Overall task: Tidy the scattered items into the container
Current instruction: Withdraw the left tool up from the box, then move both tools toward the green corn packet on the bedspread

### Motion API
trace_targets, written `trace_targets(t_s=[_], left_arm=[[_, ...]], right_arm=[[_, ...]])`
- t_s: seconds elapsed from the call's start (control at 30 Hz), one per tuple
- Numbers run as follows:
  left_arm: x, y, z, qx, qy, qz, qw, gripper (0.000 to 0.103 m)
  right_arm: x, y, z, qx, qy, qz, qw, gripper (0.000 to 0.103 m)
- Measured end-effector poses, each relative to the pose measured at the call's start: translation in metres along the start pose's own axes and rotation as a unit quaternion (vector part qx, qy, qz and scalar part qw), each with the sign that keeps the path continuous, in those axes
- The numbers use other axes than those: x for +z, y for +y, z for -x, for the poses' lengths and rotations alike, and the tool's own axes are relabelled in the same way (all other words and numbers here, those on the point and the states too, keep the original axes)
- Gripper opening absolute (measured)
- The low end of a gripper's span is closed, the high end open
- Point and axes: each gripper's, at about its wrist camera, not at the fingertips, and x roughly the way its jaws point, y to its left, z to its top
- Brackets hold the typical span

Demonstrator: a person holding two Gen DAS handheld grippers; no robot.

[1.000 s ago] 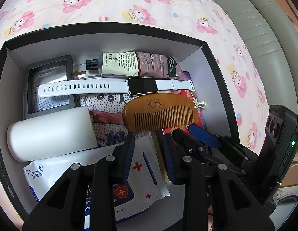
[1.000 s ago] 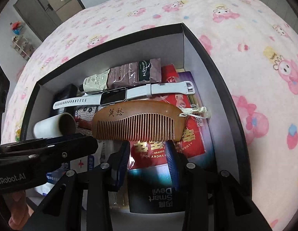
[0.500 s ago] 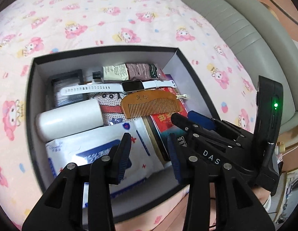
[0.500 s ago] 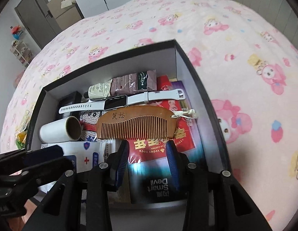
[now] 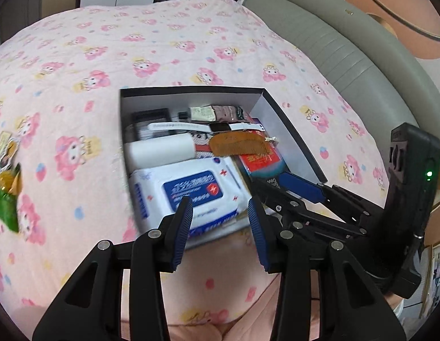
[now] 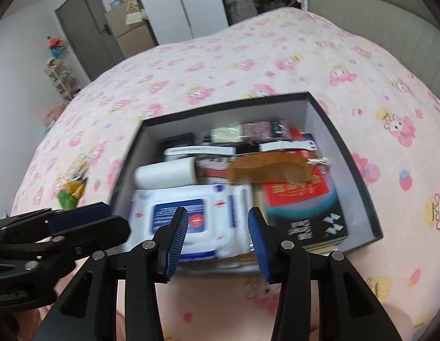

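Note:
A black box [image 5: 291, 130] [image 6: 342, 142] with a white lining sits on the pink bedspread. Inside lie a wooden comb [image 5: 238, 146] [image 6: 271, 167], a white smartwatch [image 5: 202, 126] [image 6: 208, 150], a cream tube [image 5: 217, 112] [image 6: 245, 129], a white roll [image 5: 160, 150] [image 6: 165, 174], a wipes pack [image 5: 188, 190] [image 6: 191, 213] and a red and black packet [image 5: 262, 162] [image 6: 302, 201]. My left gripper [image 5: 220, 227] hangs open above the box's near edge, holding nothing. My right gripper [image 6: 217, 238] is open too, just in front of the box.
A green and yellow wrapper [image 5: 5, 196] [image 6: 69, 191] and a small card [image 5: 2, 153] lie on the bedspread left of the box. A grey padded headboard [image 5: 347, 51] runs along the right. A door and shelves stand at the far left of the room.
Both grippers have pulled back and up from inside the box to its near edge, so the whole box and the wrapper on the bed have come into view. Nothing inside the box moved.

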Motion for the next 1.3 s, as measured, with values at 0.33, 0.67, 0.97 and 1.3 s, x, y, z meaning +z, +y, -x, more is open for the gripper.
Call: trace_targets(t_s=[0.33,0.67,0.97,1.3], left_arm=[[-0.026,0.030,0.057,0.023,-0.031,-0.006,0.9992,0.042],[-0.053,0.066,0.099,0.051,-0.083,0.032,0.9947,0.042],[-0.066,0.117,0.130,0.069,-0.114,0.086,0.9874,0.042],[-0.071,0.185,0.142,0.088,-0.137,0.173,0.9714,0.042]], right_arm=[[-0.016,0.063,0.017,0.036,0.002,0.026,0.999,0.040],[-0.024,0.122,0.031,0.041,-0.005,0.080,0.996,0.040],[-0.016,0.179,0.024,0.057,-0.016,0.117,0.991,0.040],[0.002,0.241,-0.007,0.072,-0.008,0.160,0.984,0.040]])
